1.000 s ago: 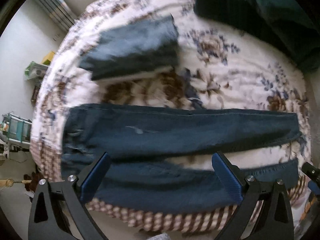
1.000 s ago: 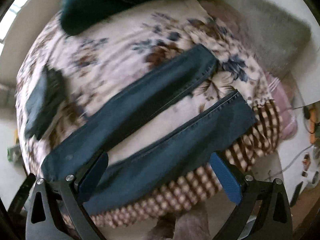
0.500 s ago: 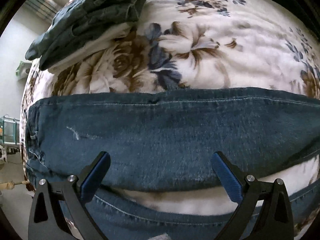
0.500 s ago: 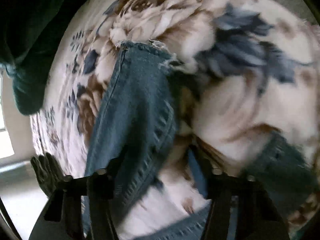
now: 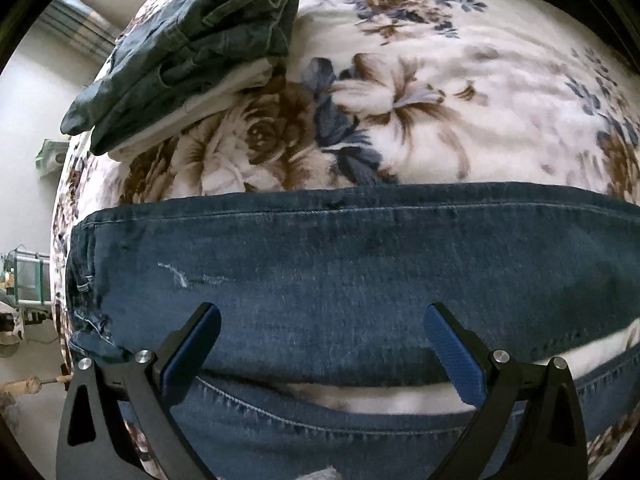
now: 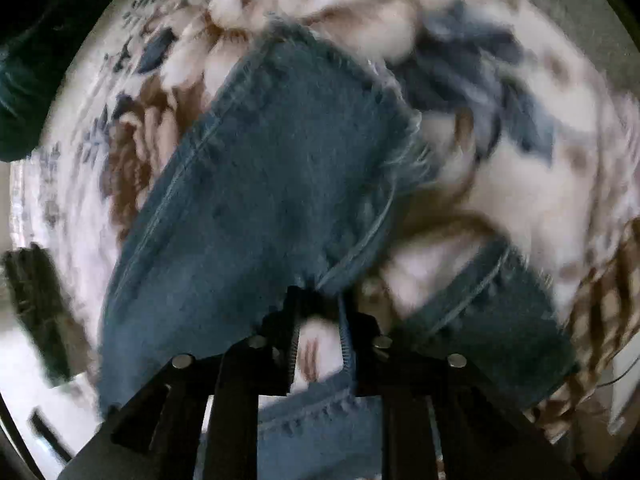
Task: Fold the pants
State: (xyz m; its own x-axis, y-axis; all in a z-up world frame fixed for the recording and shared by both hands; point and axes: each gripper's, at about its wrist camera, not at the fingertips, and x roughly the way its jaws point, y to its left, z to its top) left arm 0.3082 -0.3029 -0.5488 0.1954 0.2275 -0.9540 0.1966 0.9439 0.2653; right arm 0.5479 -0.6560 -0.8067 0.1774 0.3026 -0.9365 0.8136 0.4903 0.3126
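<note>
Left tool (image 5: 320,332): fingers spread wide, holding nothing, poised over the jeans (image 5: 340,272), which lie flat on the floral blanket (image 5: 420,120) covering the bed. The upper leg runs crosswise just ahead of the fingertips, the waist toward the left finger; the second leg lies beneath the tool. A folded stack (image 5: 188,52) sits well ahead and to the left. Right tool (image 6: 318,312): jaws nearly together and closing, with the inner edge of a jeans leg (image 6: 260,200) between the tips near its frayed hem; the other leg's hem (image 6: 500,320) lies to the right. View blurred.
</note>
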